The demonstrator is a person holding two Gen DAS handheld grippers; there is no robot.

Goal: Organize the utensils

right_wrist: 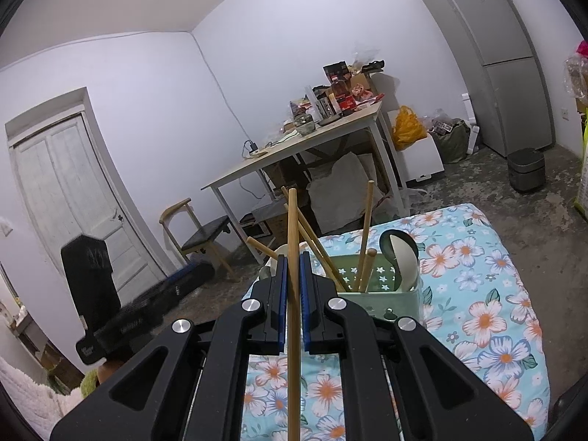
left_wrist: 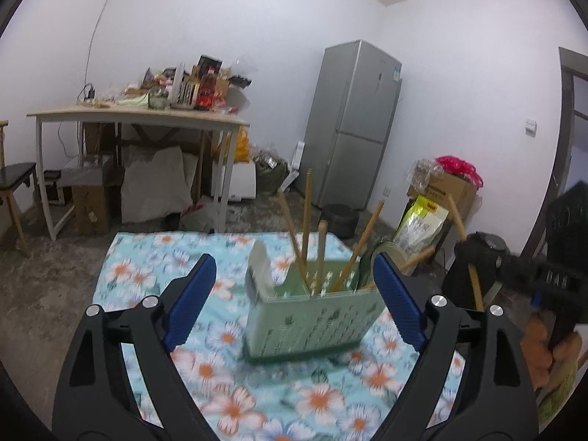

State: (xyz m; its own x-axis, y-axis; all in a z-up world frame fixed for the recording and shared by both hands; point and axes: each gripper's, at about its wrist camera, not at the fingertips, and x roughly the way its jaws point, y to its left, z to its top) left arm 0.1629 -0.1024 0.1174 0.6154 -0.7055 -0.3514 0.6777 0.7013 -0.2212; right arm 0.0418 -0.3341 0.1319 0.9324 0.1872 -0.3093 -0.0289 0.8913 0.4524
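A pale green utensil holder (left_wrist: 312, 323) stands on a floral cloth (left_wrist: 220, 386). Several wooden sticks (left_wrist: 307, 220) and a light scoop-shaped utensil (left_wrist: 261, 272) rise out of it. My left gripper (left_wrist: 294, 261) is open, its blue pads on either side of the holder and touching nothing. My right gripper (right_wrist: 293, 257) is shut on a long wooden stick (right_wrist: 293, 312) that runs upright between its pads, just left of the holder (right_wrist: 386, 294). A green and white ladle (right_wrist: 400, 253) leans in the holder. In the left wrist view the right gripper (left_wrist: 468, 253) sits at the far right with its stick (left_wrist: 457, 217).
A hand (left_wrist: 551, 349) holds the right gripper. Behind the cloth (right_wrist: 477, 294) are a cluttered table (left_wrist: 139, 115), a grey fridge (left_wrist: 352, 121), cardboard boxes (left_wrist: 448, 187), a dark pot (right_wrist: 525, 169) on the floor, a chair (right_wrist: 198, 235) and a white door (right_wrist: 66, 191).
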